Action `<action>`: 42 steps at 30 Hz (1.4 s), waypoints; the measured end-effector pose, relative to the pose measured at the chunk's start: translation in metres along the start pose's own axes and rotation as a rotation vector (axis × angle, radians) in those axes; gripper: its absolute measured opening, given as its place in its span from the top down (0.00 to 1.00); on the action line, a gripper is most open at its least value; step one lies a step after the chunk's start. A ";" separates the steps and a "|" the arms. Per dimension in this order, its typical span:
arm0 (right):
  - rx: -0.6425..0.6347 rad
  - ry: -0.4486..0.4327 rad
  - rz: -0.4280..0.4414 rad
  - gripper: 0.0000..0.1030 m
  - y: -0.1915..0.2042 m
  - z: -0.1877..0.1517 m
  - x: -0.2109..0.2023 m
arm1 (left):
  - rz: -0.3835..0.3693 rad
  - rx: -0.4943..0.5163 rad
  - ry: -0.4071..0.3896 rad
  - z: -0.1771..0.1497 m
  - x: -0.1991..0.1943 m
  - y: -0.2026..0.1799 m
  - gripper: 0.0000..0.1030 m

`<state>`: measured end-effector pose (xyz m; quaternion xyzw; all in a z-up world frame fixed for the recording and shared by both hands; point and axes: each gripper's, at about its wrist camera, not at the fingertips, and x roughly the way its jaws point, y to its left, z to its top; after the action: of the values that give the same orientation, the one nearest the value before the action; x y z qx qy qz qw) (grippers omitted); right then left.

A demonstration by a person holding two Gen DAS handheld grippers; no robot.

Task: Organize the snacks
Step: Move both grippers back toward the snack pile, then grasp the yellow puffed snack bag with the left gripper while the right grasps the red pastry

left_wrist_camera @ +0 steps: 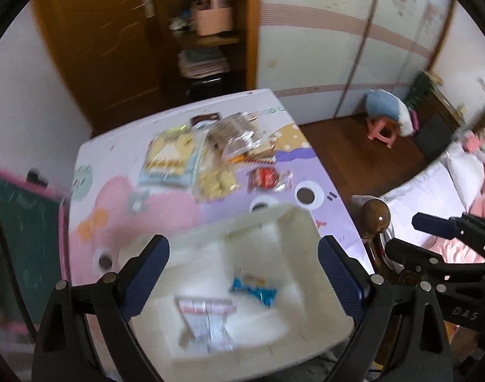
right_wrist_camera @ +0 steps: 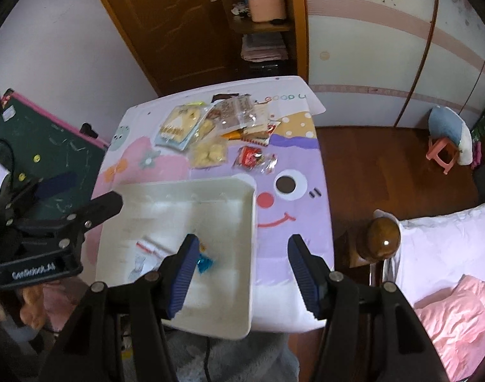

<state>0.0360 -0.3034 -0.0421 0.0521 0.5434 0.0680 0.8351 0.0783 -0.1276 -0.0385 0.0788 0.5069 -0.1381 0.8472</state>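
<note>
A white tray [left_wrist_camera: 299, 222] [right_wrist_camera: 252, 222] sits at the near end of the table. In it lie a blue candy packet [left_wrist_camera: 255, 291] [right_wrist_camera: 207, 262] and a white-and-red packet [left_wrist_camera: 207, 315] [right_wrist_camera: 148, 245]. My left gripper [left_wrist_camera: 242, 270] [right_wrist_camera: 80, 195] hovers open above the tray, holding nothing. My right gripper [right_wrist_camera: 245, 273] [left_wrist_camera: 424, 238] is open and empty over the tray's right edge. Further back lie a yellow-and-blue bag [left_wrist_camera: 169, 159] [right_wrist_camera: 179, 127], a clear bag of brown cookies [left_wrist_camera: 233, 137] [right_wrist_camera: 236, 111], a bag of yellow biscuits [left_wrist_camera: 215, 181] [right_wrist_camera: 210, 154] and a red packet [left_wrist_camera: 264, 178] [right_wrist_camera: 250, 156].
The table wears a cartoon cloth [right_wrist_camera: 293, 197]. A wooden bedpost knob [right_wrist_camera: 384, 234] and a bed with a pink blanket [right_wrist_camera: 459, 312] stand close on the right. A green chalkboard [right_wrist_camera: 51, 149] leans at the left. A pink stool [right_wrist_camera: 441, 151] stands on the floor.
</note>
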 end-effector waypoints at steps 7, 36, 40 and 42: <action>0.016 0.010 -0.040 0.43 -0.009 0.054 0.042 | -0.071 0.143 0.045 0.065 0.085 0.013 0.10; -0.419 0.229 0.019 0.33 0.006 0.114 0.271 | -0.206 0.408 0.381 0.083 0.309 0.051 0.21; -0.412 0.251 0.030 0.33 0.010 0.113 0.281 | -0.266 0.394 0.420 0.083 0.313 0.058 0.19; -0.406 0.259 0.033 0.33 0.011 0.114 0.284 | -0.287 0.397 0.431 0.083 0.315 0.061 0.18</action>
<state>0.2529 -0.2457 -0.2498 -0.1170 0.6204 0.1955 0.7505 0.3081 -0.1408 -0.2767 0.1978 0.6434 -0.3326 0.6605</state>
